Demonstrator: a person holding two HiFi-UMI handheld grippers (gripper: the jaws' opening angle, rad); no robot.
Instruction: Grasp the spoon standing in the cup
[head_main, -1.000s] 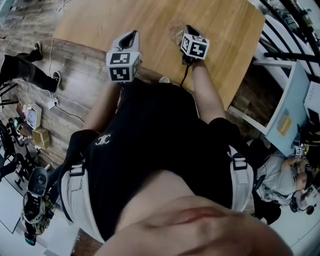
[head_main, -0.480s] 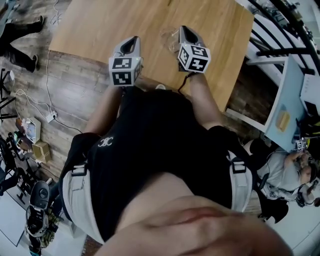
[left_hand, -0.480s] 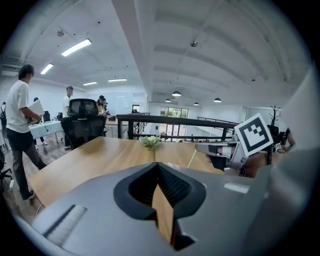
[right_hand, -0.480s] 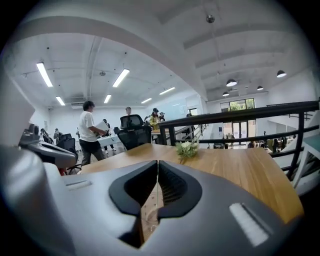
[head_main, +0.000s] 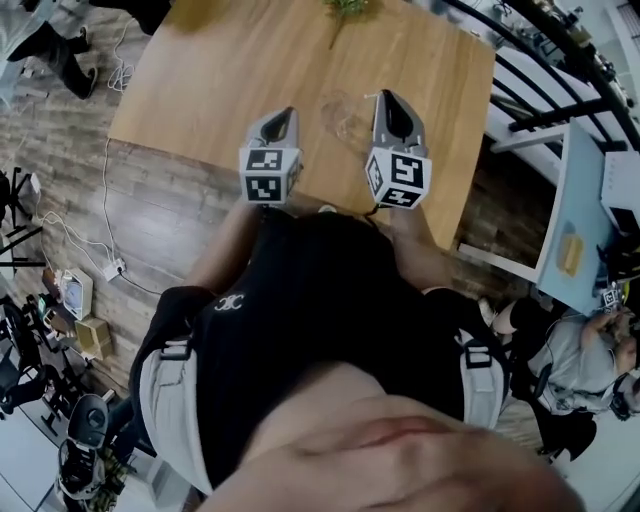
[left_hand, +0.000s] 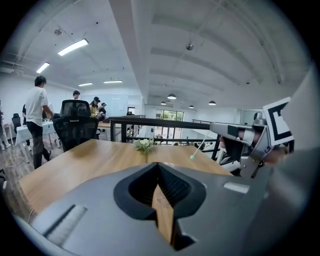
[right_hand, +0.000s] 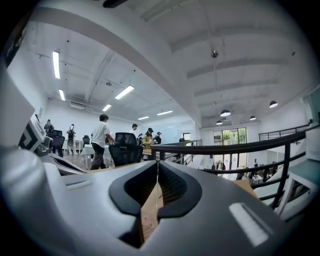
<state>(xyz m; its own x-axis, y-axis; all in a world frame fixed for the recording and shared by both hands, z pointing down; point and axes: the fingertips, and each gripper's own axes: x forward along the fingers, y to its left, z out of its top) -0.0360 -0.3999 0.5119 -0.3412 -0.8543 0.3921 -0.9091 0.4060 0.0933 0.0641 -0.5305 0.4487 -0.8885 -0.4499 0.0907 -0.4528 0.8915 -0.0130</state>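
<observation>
worktop (head_main: 200, 90): pale wood. Both of your grippers are held over its near half, just ahead of your torso.
cup (head_main: 340, 118): clear, and hard to read against the wood. It stands on the worktop between the tips of your two grippers, nearer the right one. Neither gripper view shows it clearly.
spoon (left_hand: 198, 147): a thin pale stem with a small green end, seen best in your left gripper view. It slants from the tip of your right gripper down and to the left, green end lowest. You cannot tell from any view whether that end sits inside the cup.
right gripper (right_hand: 158, 169): the jaws are clenched, with only a hairline seam between the pads and a pale sliver in that seam. They grasp the spoon stem at the very tip. The tip sits just right of the cup's rim in the head view.
left gripper (left_hand: 158, 167): the jaws are closed tip to tip and empty. A wedge of worktop shows below the point where they meet. The gripper sits left of the cup, near it but apart.
marker cubes (head_main: 270, 172): one at the near end of each gripper, faces turned up toward you.
sprig (left_hand: 144, 145): a small green-and-white plant at the far edge of the worktop, well apart from the cup.
background: a black railing (left_hand: 165, 123) beyond the worktop, an office chair (left_hand: 75, 127) at the left, and people (left_hand: 37, 115) standing farther back.
</observation>
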